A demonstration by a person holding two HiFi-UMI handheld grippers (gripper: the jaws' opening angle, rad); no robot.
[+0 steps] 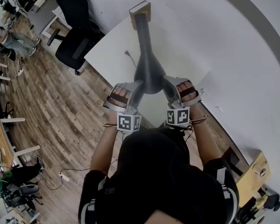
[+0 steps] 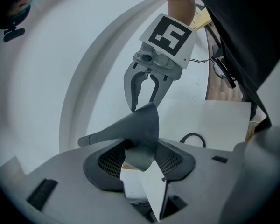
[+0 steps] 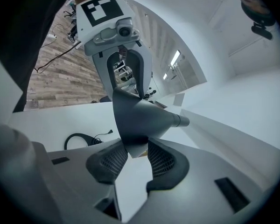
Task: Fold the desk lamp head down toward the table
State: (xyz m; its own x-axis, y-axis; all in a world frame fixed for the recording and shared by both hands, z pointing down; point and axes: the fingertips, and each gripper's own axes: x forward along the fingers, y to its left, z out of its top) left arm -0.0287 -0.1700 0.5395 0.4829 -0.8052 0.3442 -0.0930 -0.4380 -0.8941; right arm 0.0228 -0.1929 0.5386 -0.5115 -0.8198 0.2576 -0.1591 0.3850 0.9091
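A dark grey desk lamp stands on the white table (image 1: 107, 55), with its wooden base (image 1: 141, 8) at the far end. Its arm (image 1: 143, 34) runs toward me and ends in the cone-shaped shade (image 1: 150, 73). My left gripper (image 1: 136, 88) flanks the shade's left side and my right gripper (image 1: 167, 84) its right side. In the left gripper view the shade (image 2: 135, 132) has its rim between the spread jaws of the left gripper (image 2: 142, 161), and the right gripper (image 2: 142, 90) shows beyond. The right gripper (image 3: 133, 158) likewise has the shade (image 3: 140, 120) between parted jaws. Neither pair of pads clamps it.
The lamp's black cable (image 1: 129, 56) lies coiled on the table left of the arm. A black office chair (image 1: 74, 45) stands at the table's far left corner on the wooden floor. A white wall runs along the right. A wooden seat (image 1: 253, 174) is at lower right.
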